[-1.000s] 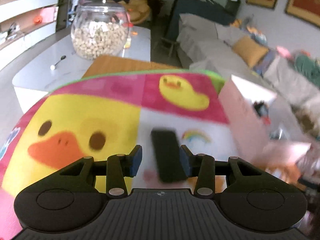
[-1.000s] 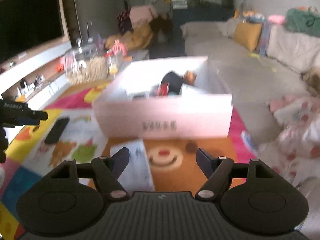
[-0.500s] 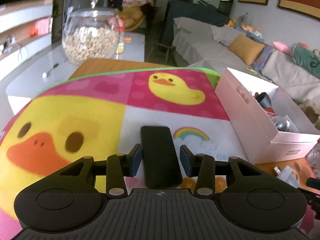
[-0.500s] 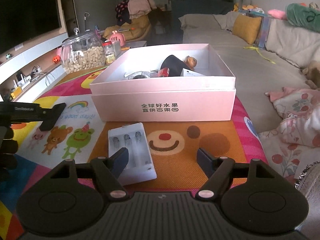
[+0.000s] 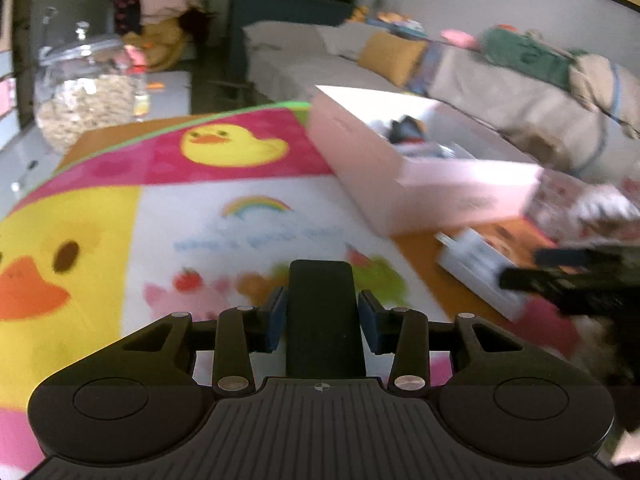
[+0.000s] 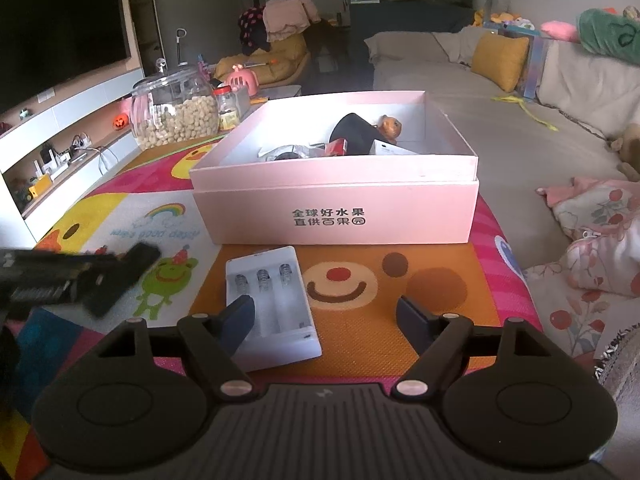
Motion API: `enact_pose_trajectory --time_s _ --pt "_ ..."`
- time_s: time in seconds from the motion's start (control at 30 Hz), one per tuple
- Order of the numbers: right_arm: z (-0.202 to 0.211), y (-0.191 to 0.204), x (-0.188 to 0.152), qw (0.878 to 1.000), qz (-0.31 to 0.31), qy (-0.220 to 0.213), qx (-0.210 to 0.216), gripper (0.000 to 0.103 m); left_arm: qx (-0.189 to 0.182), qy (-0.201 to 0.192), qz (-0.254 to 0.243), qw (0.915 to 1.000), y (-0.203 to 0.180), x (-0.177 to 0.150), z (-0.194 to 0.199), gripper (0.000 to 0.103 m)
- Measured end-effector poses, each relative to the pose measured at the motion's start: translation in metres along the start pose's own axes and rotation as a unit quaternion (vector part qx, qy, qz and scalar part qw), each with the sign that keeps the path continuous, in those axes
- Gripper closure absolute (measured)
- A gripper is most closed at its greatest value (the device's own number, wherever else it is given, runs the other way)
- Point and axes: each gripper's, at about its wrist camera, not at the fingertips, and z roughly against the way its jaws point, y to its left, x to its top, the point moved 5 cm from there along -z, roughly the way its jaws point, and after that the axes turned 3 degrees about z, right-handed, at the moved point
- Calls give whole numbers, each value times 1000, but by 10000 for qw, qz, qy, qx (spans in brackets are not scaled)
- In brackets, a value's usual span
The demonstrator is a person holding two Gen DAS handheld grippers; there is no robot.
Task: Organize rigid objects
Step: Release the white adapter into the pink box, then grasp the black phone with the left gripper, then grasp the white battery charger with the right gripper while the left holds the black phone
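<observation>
My left gripper (image 5: 322,320) is shut on a flat black slab (image 5: 322,312) and holds it above the cartoon play mat; it also shows in the right wrist view (image 6: 120,280) at the left, blurred. A pink open box (image 6: 336,208) with several items inside stands mid-mat; it is also in the left wrist view (image 5: 424,192). A white battery holder (image 6: 272,304) lies on the mat in front of the box. My right gripper (image 6: 326,320) is open, its left finger over the holder's near left edge.
A glass jar of nuts (image 6: 176,116) stands beyond the mat at the back left. A grey sofa (image 6: 472,80) with a yellow cushion runs along the right. Floral cushions (image 6: 592,240) lie by the mat's right edge. A TV shelf (image 6: 52,136) is at the left.
My left gripper has lifted the black slab off the mat and swung right toward the box. My right gripper has come down closer over the battery holder.
</observation>
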Motion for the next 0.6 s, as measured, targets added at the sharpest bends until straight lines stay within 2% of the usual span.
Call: enact_pose_trajectory --time_s 0.3,0.43,0.6 --pt "1 3 0 10000 77 -37 -43 25 153 150 0 9998 -9 -1 -1 57" --pt "0 13 3 9995 275 -33 178 32 188 119 -40 9997 -8 -1 -1 58" --pt "-14 30 14 9986 483 5 213 32 190 82 -77 9998 -9 -2 0 58"
